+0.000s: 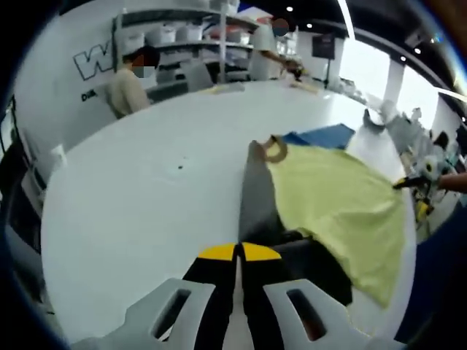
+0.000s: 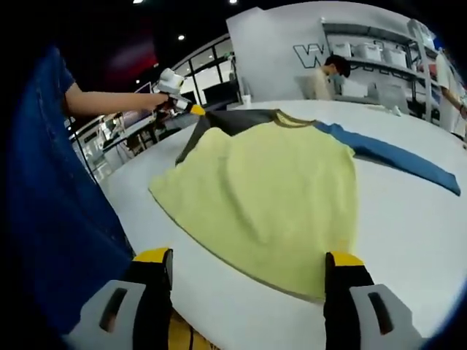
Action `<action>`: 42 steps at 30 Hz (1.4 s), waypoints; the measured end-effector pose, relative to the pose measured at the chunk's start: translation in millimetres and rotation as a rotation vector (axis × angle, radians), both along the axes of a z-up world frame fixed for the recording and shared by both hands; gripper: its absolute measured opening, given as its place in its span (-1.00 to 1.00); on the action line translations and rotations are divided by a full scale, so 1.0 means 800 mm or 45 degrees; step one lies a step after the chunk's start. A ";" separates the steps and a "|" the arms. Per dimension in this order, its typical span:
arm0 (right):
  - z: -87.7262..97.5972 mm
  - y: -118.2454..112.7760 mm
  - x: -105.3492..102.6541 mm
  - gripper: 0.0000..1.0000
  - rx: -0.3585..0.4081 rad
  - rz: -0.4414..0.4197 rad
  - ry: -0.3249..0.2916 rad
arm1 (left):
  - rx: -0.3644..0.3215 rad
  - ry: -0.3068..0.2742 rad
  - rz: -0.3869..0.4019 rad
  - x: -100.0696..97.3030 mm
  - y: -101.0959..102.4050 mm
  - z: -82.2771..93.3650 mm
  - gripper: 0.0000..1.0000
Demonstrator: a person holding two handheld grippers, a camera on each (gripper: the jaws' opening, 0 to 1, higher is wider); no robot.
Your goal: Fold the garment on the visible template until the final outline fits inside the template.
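The garment (image 2: 270, 189) is looking like soft matt cloth, its yellow body lightly rippling, with dark grey and blue sleeves of the same knit. The white tabletop (image 1: 146, 197) is showing smooth and faintly glossy. The left gripper (image 1: 238, 251) is showing pale hard plastic with yellow-tipped black pads.

The left gripper (image 1: 239, 255) has its two yellow-tipped jaws pressed together on the dark sleeve (image 1: 257, 197) of the shirt. The right gripper (image 2: 248, 262) has its jaws wide apart, one at each side of the shirt's near edge, holding nothing.
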State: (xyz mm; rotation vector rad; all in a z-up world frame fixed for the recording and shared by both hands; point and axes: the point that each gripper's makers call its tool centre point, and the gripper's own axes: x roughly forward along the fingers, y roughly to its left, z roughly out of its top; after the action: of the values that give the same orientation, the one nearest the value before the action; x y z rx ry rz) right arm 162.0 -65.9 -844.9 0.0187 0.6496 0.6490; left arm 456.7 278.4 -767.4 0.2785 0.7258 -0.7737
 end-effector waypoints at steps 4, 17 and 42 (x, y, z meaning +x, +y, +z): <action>0.001 0.000 0.001 0.71 -0.001 -0.008 0.012 | 0.020 0.026 -0.002 0.030 0.011 -0.004 -1.00; 0.001 -0.003 0.003 0.67 0.000 -0.024 0.031 | -0.110 -0.049 0.143 0.009 0.043 0.032 -1.00; 0.003 -0.003 0.004 0.72 0.041 -0.069 0.006 | 0.090 -0.195 -0.265 -0.172 0.018 -0.075 -0.64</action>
State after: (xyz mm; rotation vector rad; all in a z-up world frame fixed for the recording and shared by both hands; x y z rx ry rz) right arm 165.2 -67.9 -842.8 0.0679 0.6409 0.6073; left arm 319.4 293.0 -827.2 0.4779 0.5858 -0.9139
